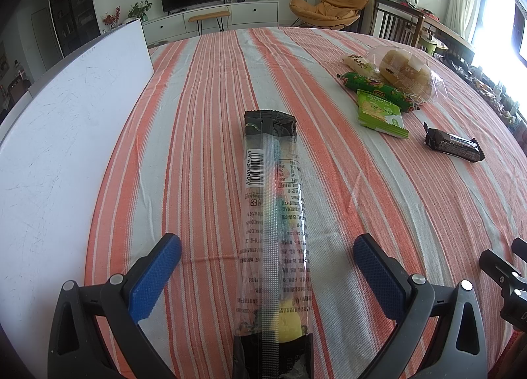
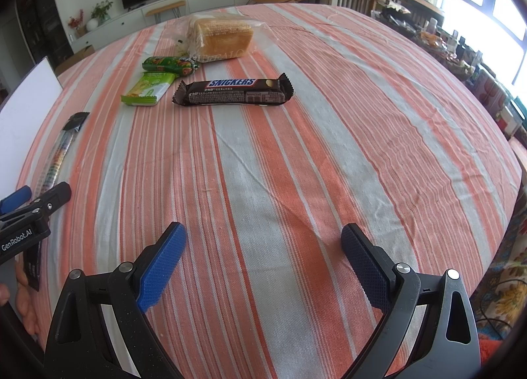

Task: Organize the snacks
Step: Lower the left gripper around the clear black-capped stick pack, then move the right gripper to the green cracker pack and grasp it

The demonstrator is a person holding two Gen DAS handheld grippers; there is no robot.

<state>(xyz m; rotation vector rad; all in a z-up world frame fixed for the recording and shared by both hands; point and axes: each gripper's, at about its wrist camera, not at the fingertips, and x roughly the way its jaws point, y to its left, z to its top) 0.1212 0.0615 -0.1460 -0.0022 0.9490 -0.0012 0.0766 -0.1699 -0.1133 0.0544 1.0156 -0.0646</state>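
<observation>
A long clear snack packet (image 1: 273, 181) with black ends lies lengthwise on the striped tablecloth (image 1: 329, 197). My left gripper (image 1: 266, 247) is open, with one blue finger on each side of the packet's near half and not touching it. My right gripper (image 2: 263, 240) is open over bare cloth, holding nothing. Ahead of it lies a Snickers bar (image 2: 234, 92). Behind that are a green biscuit packet (image 2: 148, 89), a green sausage (image 2: 168, 64) and a bagged bread loaf (image 2: 220, 38). The right wrist view also shows the long packet (image 2: 59, 155) under the left gripper (image 2: 42, 192).
A white board (image 1: 66, 148) lies along the table's left side. The right gripper's body (image 1: 504, 270) shows at the right edge of the left wrist view. A person's hand (image 2: 23, 300) is at the lower left. Chairs, a TV unit and a cluttered side table stand beyond the table.
</observation>
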